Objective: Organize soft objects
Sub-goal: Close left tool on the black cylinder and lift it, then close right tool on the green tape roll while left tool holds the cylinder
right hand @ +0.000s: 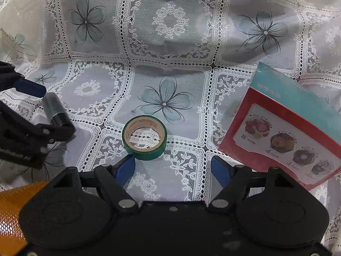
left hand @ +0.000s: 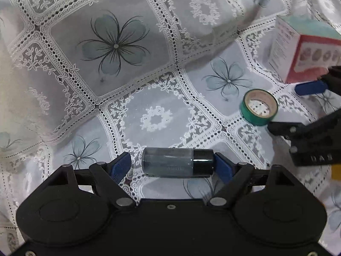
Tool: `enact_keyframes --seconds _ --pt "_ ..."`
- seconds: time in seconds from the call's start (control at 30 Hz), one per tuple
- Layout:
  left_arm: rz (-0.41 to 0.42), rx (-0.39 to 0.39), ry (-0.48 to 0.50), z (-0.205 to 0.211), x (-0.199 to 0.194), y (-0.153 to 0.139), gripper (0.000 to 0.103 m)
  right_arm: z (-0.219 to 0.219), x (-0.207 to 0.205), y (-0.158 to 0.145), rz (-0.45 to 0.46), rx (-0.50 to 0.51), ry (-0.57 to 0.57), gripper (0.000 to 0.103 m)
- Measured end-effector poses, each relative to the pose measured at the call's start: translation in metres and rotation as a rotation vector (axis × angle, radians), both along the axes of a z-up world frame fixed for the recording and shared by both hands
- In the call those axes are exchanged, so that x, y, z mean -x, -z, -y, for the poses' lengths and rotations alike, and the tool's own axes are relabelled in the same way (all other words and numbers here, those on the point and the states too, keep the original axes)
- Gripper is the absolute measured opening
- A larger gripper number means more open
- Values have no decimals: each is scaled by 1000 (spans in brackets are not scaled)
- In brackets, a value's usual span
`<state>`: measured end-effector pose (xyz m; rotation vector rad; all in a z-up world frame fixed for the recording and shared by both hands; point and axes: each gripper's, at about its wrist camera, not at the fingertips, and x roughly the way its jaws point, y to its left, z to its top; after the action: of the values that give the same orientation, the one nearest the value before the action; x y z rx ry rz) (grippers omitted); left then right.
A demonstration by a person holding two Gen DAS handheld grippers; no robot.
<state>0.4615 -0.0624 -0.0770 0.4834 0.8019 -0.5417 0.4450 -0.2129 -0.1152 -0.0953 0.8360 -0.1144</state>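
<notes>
Lace tablecloth covers everything. At the lower centre of the left view, the left gripper has a small bottle lengthwise between its pads, left pad barely touching — it could roll free. The right gripper stands apart and empty, green tape roll just ahead, box at right.

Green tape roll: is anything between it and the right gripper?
Nothing visible. The green tape roll lies flat on the lace tablecloth just ahead of the open right gripper, nearer its left finger. The box sits off to the right.
</notes>
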Motion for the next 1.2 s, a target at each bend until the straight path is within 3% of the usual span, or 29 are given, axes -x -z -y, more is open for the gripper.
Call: enact_keyframes --seconds 0.27,0.37,0.63,0.9,1.1,1.2 --pt "-4 27 -20 8 -5 5 82 0 -1 0 0 0 2 77" --pt "-7 29 -29 11 -6 5 92 0 -1 0 -2 -3 4 77" --pt "12 49 4 3 5 2 92 1 -1 1 -2 -1 3 77" --pt "-3 19 -2 5 1 9 92 0 -2 1 -3 2 3 77" --pt "-53 72 -47 2 -4 12 91 1 -2 1 -4 -2 3 77" --pt "-97 127 -79 -4 -9 13 83 1 -2 1 -4 -2 2 78"
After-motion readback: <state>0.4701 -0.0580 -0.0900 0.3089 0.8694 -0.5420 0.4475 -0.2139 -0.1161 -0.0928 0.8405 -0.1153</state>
